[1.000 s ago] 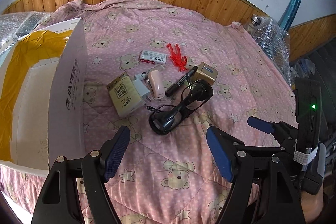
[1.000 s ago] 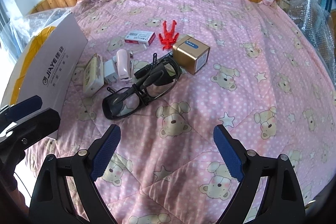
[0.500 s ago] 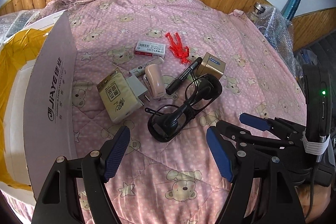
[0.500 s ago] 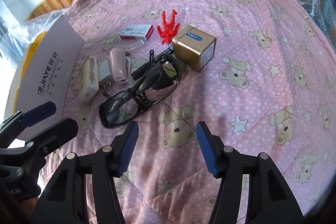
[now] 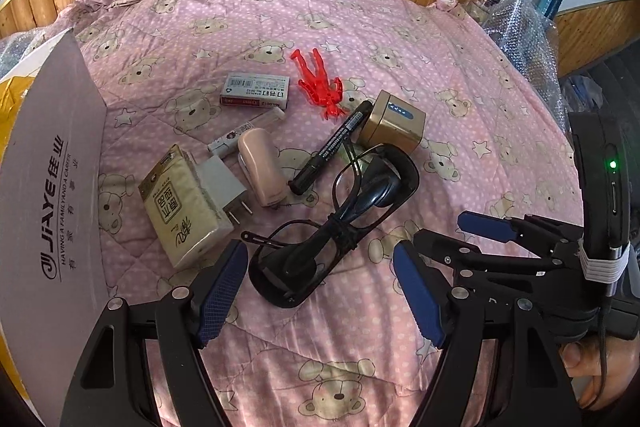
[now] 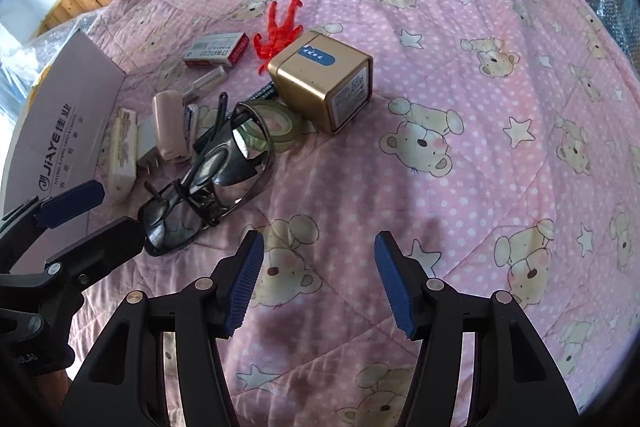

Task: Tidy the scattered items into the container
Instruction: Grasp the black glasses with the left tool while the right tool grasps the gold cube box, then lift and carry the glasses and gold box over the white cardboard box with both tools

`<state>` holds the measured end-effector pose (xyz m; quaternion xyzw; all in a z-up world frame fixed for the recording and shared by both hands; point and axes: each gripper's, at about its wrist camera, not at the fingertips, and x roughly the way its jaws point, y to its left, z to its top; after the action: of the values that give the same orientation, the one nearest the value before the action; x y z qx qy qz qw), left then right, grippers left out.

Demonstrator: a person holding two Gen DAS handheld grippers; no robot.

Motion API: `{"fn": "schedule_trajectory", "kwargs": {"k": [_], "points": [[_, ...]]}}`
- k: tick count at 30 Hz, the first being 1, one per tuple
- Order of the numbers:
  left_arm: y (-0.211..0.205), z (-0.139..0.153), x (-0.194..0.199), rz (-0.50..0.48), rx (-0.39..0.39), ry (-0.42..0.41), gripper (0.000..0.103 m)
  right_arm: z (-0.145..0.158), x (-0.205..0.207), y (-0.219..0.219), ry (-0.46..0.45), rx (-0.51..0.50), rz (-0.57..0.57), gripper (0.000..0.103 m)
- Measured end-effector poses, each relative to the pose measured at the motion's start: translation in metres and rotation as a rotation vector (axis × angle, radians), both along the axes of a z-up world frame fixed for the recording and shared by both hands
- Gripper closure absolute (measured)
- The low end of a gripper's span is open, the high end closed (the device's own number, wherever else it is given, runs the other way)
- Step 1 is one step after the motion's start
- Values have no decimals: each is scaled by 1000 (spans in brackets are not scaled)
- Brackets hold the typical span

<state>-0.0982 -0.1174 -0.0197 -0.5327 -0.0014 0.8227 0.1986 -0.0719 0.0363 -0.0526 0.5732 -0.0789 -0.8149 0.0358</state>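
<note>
Right, our left gripper (image 5: 316, 291) has its jaws spread wide and empty, the near lens of the glasses (image 5: 340, 223) sitting just beyond them at twelve o'clock, which looks like a line-up for that first pick. Our right gripper (image 6: 318, 283) is parted too, holding nothing, hanging over bare quilt (image 6: 480, 131) with the gold box (image 6: 320, 79) up at twelve, apparently waiting its turn. Outward, the clutter lies bunched: marker (image 5: 332, 143), pink stapler (image 5: 260, 167), tissue pack (image 5: 180, 203), red figure (image 5: 318, 83). Our container (image 5: 52, 163) stands at nine o'clock with its flap up, nothing packed that we can see. Against half a second ago, we've pushed the left in closer to the glasses, and the right jaws have widened.
</note>
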Motion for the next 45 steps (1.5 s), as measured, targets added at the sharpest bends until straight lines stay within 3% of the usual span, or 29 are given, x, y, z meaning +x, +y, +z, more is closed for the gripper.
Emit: {"fn": "schedule_trajectory", "kwargs": {"k": [4,6,7,8,12,14,22,29,32,33,45], "points": [[13,-10,-10,-21,-17,-18,28,-7,-9,11,-17,2,11,42],[19,-17,-15,-21,-38,-34,36,-9,-14,16,-18,-4,16,42],[21,-22,-18,-13,-51,-48,47,-9,-16,19,-17,-8,18,42],[21,-26,-21,-3,-51,-67,68,-9,-19,23,-12,-14,20,42],[18,-31,-24,21,-40,-67,80,-4,-34,34,15,-45,43,41],[13,-30,-24,37,-26,-72,82,0,-42,36,35,-60,60,36],[-3,-39,-25,117,20,-125,86,-6,-79,24,70,-11,154,36],[5,-45,-33,119,6,-143,77,-14,-99,17,95,-29,236,35],[5,-46,-32,118,9,-132,81,-12,-102,18,115,-70,234,36],[6,-45,-31,113,4,-120,84,-11,-102,20,120,-90,226,45],[-2,-22,-21,113,74,-99,89,15,-71,25,143,-167,154,47]]}}
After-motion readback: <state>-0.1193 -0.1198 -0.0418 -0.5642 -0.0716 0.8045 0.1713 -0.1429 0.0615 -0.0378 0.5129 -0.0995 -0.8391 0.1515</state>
